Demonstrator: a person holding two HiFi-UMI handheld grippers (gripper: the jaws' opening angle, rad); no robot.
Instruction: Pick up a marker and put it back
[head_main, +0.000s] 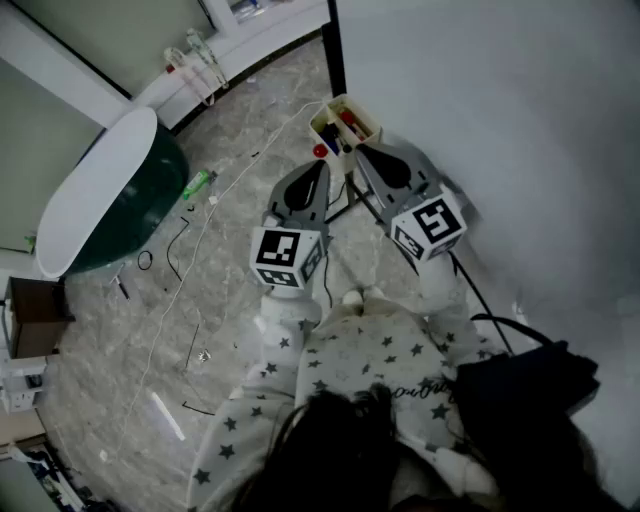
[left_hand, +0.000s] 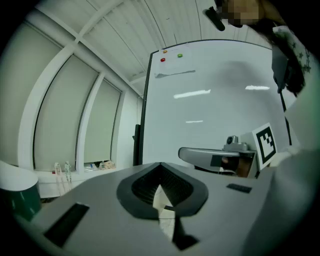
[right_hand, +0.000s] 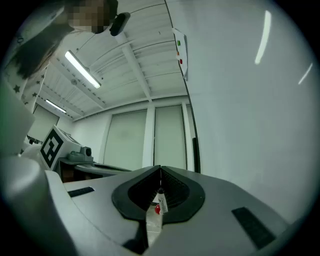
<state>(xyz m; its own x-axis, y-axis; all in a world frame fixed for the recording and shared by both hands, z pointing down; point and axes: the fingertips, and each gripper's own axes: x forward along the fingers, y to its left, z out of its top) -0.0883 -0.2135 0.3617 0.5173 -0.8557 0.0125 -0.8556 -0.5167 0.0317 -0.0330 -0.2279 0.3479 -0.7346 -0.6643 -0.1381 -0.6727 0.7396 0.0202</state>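
A small cream holder (head_main: 345, 122) with several markers hangs at the whiteboard's lower corner, with a red knob (head_main: 319, 151) beside it. Both grippers point at it from just below. My left gripper (head_main: 321, 166) is shut and holds nothing. My right gripper (head_main: 361, 150) is also shut, with its tips close under the holder. In the right gripper view the jaws (right_hand: 160, 171) meet, and through the slot below them shows a white marker (right_hand: 160, 200) with a dark tip, apart from the pads. In the left gripper view the jaws (left_hand: 161, 166) meet too, with only a pale surface showing behind.
The whiteboard (head_main: 500, 100) fills the right side, on a dark stand (head_main: 350, 200). Its top carries a red and a green magnet (left_hand: 162, 59). A green and white round tub (head_main: 110, 200) stands at the left. Cables and a green pen (head_main: 196, 184) lie on the marble floor. A black bag (head_main: 530, 385) hangs at my right.
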